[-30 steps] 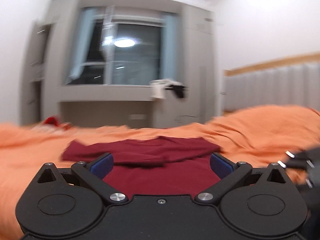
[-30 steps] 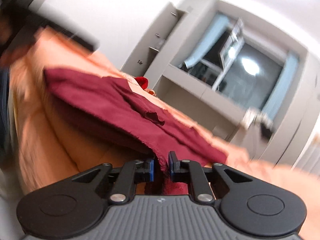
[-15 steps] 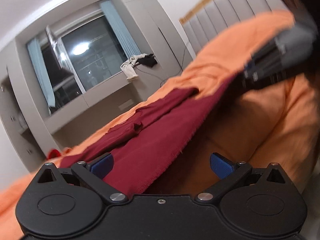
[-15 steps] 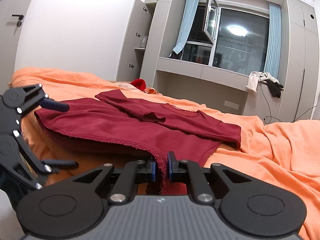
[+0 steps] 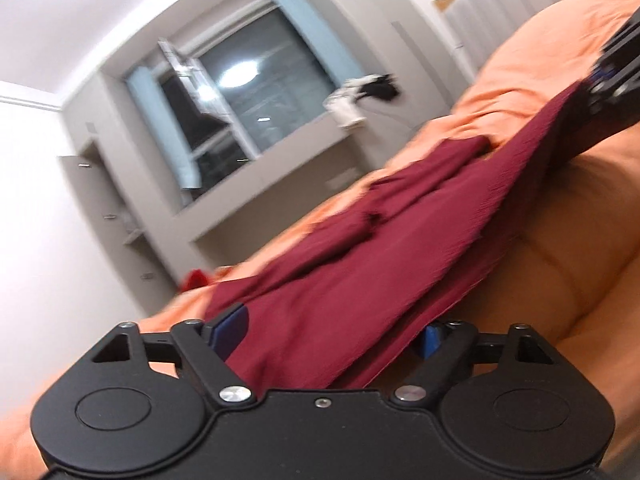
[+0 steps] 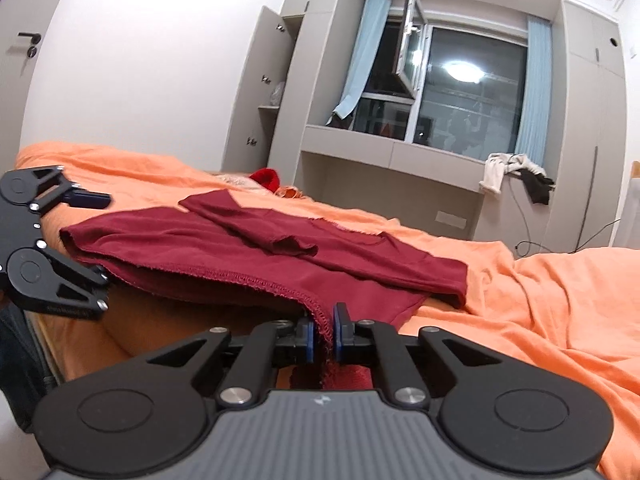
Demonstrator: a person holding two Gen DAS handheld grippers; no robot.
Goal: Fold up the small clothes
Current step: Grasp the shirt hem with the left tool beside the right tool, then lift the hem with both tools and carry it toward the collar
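**Q:** On the orange bedspread [image 6: 560, 300], where is the garment lying?

**A:** We are pinching the dark red knit garment's [image 6: 248, 248] hem in our right gripper [image 6: 323, 334], jaws pressed together on it. Our left gripper [image 5: 332, 326], jaws spread, is straddling the other corner, probably so that both can lift the edge together.

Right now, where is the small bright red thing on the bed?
In the right wrist view, the bright red item lies at the far side of the orange bed, left of centre, beyond the dark red garment and just before the grey cabinet under the window.
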